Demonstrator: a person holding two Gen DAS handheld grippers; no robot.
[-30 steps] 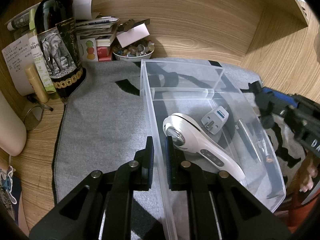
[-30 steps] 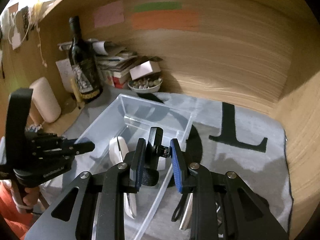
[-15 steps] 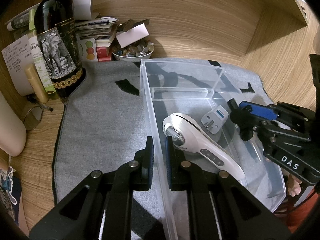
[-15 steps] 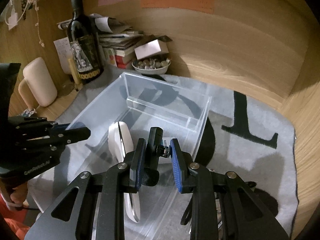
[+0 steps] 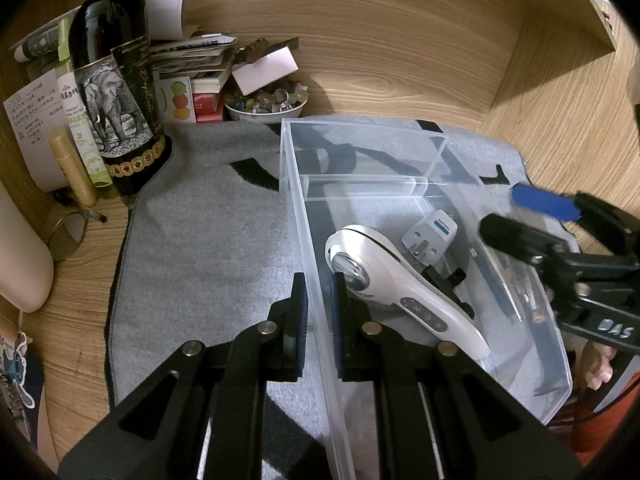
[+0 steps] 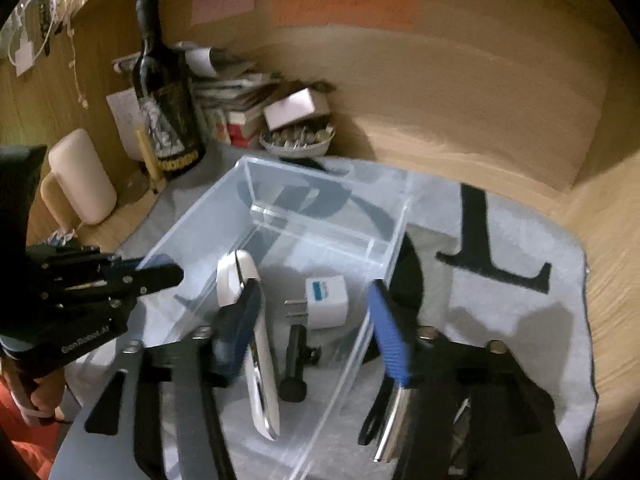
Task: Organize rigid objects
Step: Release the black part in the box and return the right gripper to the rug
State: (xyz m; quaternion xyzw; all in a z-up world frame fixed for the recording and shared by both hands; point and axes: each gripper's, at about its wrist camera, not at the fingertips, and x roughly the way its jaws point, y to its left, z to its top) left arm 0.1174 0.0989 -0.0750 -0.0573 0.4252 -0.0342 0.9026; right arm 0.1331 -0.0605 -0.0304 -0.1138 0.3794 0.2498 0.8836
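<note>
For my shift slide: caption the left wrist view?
Left gripper clamps the clear bin wall; white handheld device, plug adapter inside.

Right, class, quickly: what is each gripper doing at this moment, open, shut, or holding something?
Left gripper: shut on the clear bin, clamping its side wall.
Right gripper: jaws opening, holding nothing; the black clamp piece lies in the bin below.

The left wrist view looks steeply down along its fingers, close over the clear bin's (image 5: 296, 216) left wall, toward the 12 o'clock wood panel. The right wrist view (blurred) faces likewise from the bin's (image 6: 200, 236) right side, so both share its interior and the bottle (image 5: 116, 92) (image 6: 164, 108) corner at 10 o'clock.
</note>
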